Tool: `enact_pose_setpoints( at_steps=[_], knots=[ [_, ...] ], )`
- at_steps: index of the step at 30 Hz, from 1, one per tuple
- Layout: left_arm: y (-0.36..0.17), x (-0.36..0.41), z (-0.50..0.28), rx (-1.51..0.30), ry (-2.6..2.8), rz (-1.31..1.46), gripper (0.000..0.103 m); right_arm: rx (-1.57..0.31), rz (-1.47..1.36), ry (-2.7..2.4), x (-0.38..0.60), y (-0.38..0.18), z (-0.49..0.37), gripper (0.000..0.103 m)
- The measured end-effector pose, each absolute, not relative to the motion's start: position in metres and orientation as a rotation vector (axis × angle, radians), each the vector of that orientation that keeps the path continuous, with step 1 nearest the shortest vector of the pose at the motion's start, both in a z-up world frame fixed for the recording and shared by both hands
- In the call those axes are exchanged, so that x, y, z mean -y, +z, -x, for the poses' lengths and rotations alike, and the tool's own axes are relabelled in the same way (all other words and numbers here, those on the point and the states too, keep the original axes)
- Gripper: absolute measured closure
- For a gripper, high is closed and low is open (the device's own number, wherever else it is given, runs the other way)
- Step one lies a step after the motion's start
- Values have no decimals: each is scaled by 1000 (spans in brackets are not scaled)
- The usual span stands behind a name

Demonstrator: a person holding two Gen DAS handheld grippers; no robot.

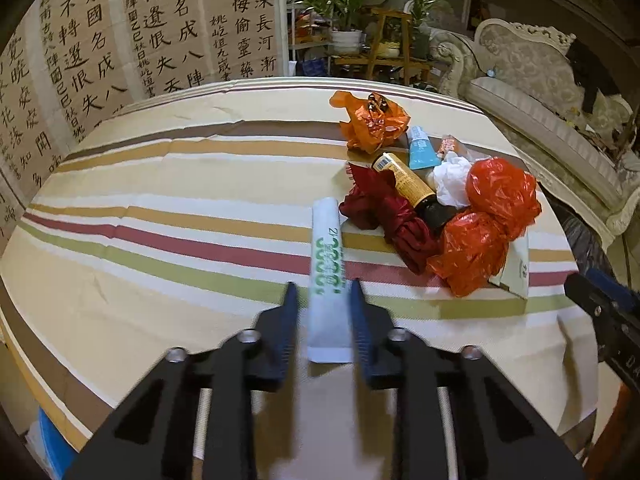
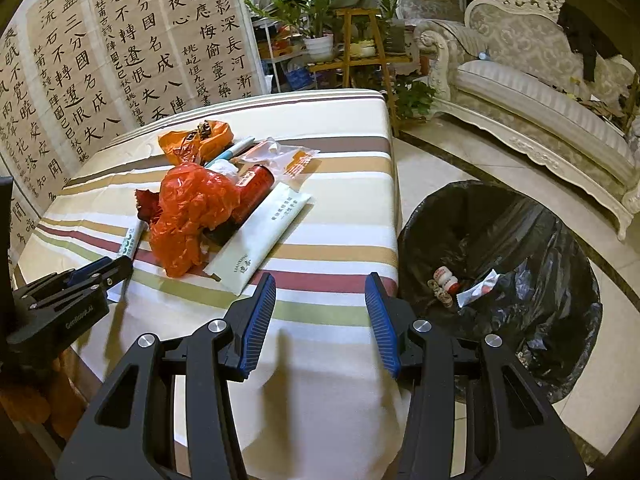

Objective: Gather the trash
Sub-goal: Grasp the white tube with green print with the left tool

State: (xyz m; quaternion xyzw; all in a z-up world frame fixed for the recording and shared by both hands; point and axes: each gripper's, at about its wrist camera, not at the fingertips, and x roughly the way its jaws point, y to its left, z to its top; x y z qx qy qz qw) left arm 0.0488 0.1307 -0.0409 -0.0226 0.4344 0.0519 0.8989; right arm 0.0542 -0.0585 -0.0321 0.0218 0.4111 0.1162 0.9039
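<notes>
My left gripper (image 1: 323, 290) is shut on the near end of a white tube with green lettering (image 1: 326, 248), which lies on the striped tablecloth (image 1: 160, 200). Beyond it sits a trash pile: red-orange plastic bags (image 1: 496, 196), a dark red wrapper (image 1: 384, 216), a yellow bottle (image 1: 408, 180), a blue tube (image 1: 422, 150) and crumpled white paper (image 1: 452, 178). A white flat packet (image 2: 264, 236) lies at the pile's near side. My right gripper (image 2: 320, 280) is open over the table's near right corner with nothing between its fingers. The left gripper (image 2: 116, 268) shows at the left of the right wrist view.
A bin with a black liner (image 2: 480, 216) stands on the floor right of the table, with a small bottle (image 2: 444, 278) and scraps inside. A cream sofa (image 2: 540, 92) runs behind it. A calligraphy screen (image 2: 120, 60) and a plant stand (image 2: 352, 40) back the table.
</notes>
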Motion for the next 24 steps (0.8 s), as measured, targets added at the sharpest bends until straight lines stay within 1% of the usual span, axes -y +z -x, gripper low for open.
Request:
enact_pose_setpoints(
  at_steps=[9, 11, 12, 24],
  knots=[
    [-31, -143, -37, -859, 107, 74, 82, -838, -23, 262, 41, -25, -53, 57],
    [-25, -148, -34, -839, 119, 69, 82, -832, -18, 269, 36, -22, -54, 50],
    [-22, -152, -32, -826, 129, 65, 82, -827, -17, 270, 34, -21, -54, 49],
    [-11, -192, -26, -774, 217, 70, 82, -821, -3, 333, -6, -15, -63, 49]
  ],
)
